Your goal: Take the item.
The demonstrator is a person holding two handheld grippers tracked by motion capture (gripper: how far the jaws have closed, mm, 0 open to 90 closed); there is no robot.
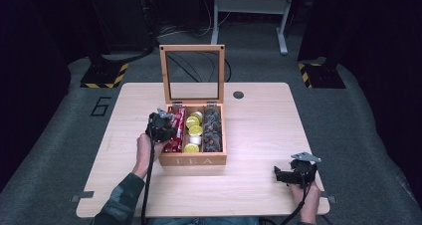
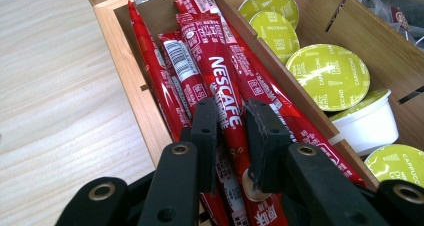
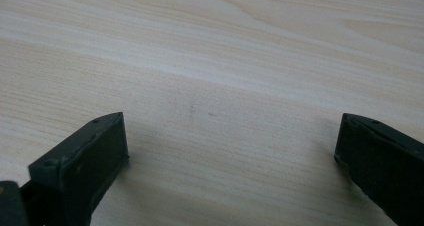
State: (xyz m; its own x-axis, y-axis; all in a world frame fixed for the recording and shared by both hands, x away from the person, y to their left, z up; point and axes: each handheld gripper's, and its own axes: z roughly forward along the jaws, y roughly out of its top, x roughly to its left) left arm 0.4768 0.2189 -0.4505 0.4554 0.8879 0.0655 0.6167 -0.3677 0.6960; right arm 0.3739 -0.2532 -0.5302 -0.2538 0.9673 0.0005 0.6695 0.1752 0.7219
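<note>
While I hold a pair of tongs in each hand, my left tongs (image 2: 231,131) reach down into the left compartment of a wooden tea box (image 1: 193,160) that sits in the middle of the tabletop (image 1: 259,135). Their two black jaws stand narrow and pinch one red coffee stick (image 2: 220,81) near its lower end. That stick lies on a bundle of similar red sticks (image 2: 165,86) that run lengthwise through the compartment, pointing toward twelve o'clock.

At three o'clock from the sticks, past a thin wooden divider, the middle compartment holds green-lidded capsules (image 2: 327,76); one of them lies on its side and shows its white cup. The right compartment holds dark wrapped tea bags (image 1: 213,130). The box's glass-paned lid (image 1: 192,73) stands upright at the box's twelve o'clock edge.

My right tongs (image 1: 278,174) rest at about four o'clock from the box, well apart from it, near the tabletop's front right corner. Their jaws are wide apart with bare wood between them.
</note>
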